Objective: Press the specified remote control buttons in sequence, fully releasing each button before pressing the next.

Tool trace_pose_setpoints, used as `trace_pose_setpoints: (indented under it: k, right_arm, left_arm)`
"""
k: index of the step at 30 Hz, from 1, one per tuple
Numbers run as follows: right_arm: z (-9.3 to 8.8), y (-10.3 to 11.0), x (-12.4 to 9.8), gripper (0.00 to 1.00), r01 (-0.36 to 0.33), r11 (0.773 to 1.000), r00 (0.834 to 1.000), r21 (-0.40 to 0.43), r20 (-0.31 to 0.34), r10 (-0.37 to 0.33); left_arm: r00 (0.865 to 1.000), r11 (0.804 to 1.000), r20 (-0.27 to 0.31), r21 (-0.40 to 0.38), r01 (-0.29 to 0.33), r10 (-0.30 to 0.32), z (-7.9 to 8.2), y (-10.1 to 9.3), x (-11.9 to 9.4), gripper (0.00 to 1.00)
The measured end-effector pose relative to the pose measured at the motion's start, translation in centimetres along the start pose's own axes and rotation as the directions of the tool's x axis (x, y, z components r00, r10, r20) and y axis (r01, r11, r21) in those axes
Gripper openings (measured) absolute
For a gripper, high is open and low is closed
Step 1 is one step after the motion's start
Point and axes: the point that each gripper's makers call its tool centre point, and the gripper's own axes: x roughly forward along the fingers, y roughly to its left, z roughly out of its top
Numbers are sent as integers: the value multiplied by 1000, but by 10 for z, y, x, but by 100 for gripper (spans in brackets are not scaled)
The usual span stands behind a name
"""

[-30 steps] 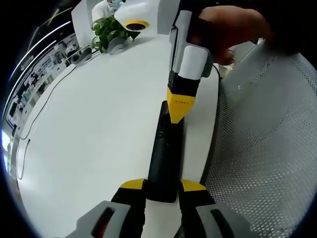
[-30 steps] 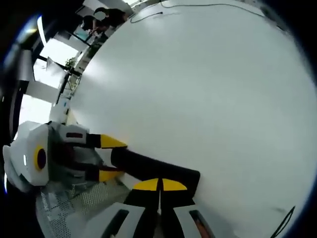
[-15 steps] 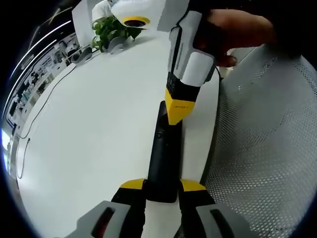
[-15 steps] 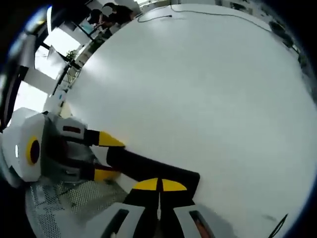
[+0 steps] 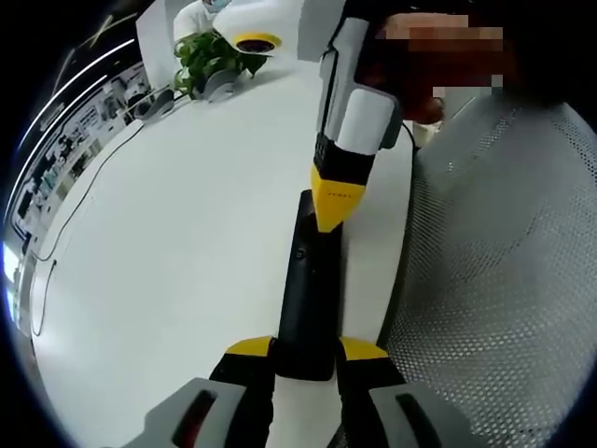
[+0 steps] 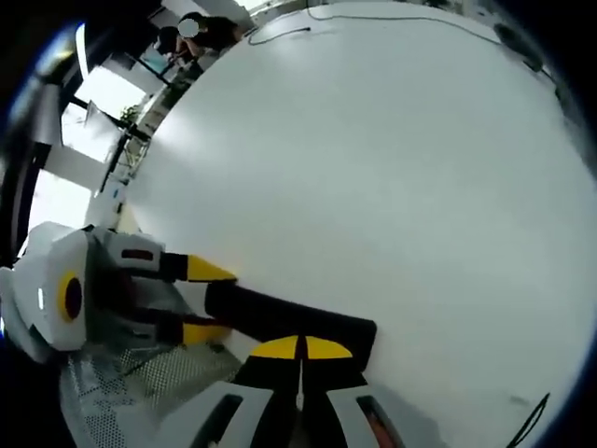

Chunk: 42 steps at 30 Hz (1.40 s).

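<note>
My left gripper (image 5: 306,353) clamps the near end of the black remote control (image 5: 308,299), which lies flat on the white table (image 5: 177,243). My right gripper (image 5: 334,222) has its yellow tips closed together, touching the remote's far end. Beside the table stands a mesh chair (image 5: 494,280).

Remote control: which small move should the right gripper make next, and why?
Probably lift the right gripper straight off. Its shut tips sit on the remote control, which the left gripper clamps at the near end on the white table; each button must be fully released.
</note>
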Motion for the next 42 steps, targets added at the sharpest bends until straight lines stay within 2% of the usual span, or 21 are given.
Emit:
trace_pose_setpoints:
  k: [2, 5, 7, 10, 18, 20, 21, 27, 31, 34, 36, 40, 42]
  right_arm:
    - [2, 2, -1, 0, 4, 1000, 1000, -15, 17, -3]
    - [5, -1, -2, 0, 37, 995, 999, -91, 37, -34]
    - [1, -3, -1, 0, 47, 989, 999, -139, 21, -44]
    - [2, -1, 0, 0, 51, 989, 998, -136, 30, -47]
    - [3, 2, 1, 0, 61, 977, 998, -202, 23, -57]
    - [3, -2, 1, 0, 95, 967, 995, -234, 23, -93]
    - [4, 1, 2, 0, 87, 965, 996, -247, 22, -84]
    - [4, 2, 4, 0, 133, 945, 990, -299, 3, -138]
    - [6, 2, 6, 0, 148, 925, 985, -350, -33, -170]
    - [6, 0, 5, 0, 139, 922, 984, -360, -57, -171]
    - [6, -1, 5, 0, 140, 930, 983, -339, -64, -171]
    - [5, 0, 4, 0, 150, 931, 984, -333, -46, -175]
    - [5, -1, 3, 0, 151, 943, 985, -296, -40, -170]
  left_arm:
    - [1000, 1000, -1, 2, 1, -1, 0, 0, 0, 26]
    - [1000, 1000, -1, 5, 3, -3, 0, 0, 0, 26]
    - [1000, 1000, -1, 5, 5, -5, 0, 0, 0, 26]
    - [1000, 1000, 0, 7, 7, -7, 1, 0, 0, 26]
    - [1000, 1000, 3, 12, 10, -10, 1, 0, 0, 26]
    - [1000, 1000, 4, 11, 10, -10, 1, 0, 0, 26]
    - [1000, 1000, 5, 11, 10, -10, 1, 0, 0, 26]
    - [1000, 1000, 3, 10, 10, -10, 2, 0, 0, 26]
    - [1000, 1000, 2, 10, 10, -10, 2, 0, 0, 26]
    - [1000, 1000, 1, 11, 11, -11, 2, 0, 1, 26]
    - [1000, 1000, 0, 18, 11, -11, 2, 0, 0, 26]
    - [1000, 1000, 2, 11, 9, -9, 2, 1, 1, 25]
    - [1000, 1000, -2, -14, 0, 0, 3, 1, 1, 25]
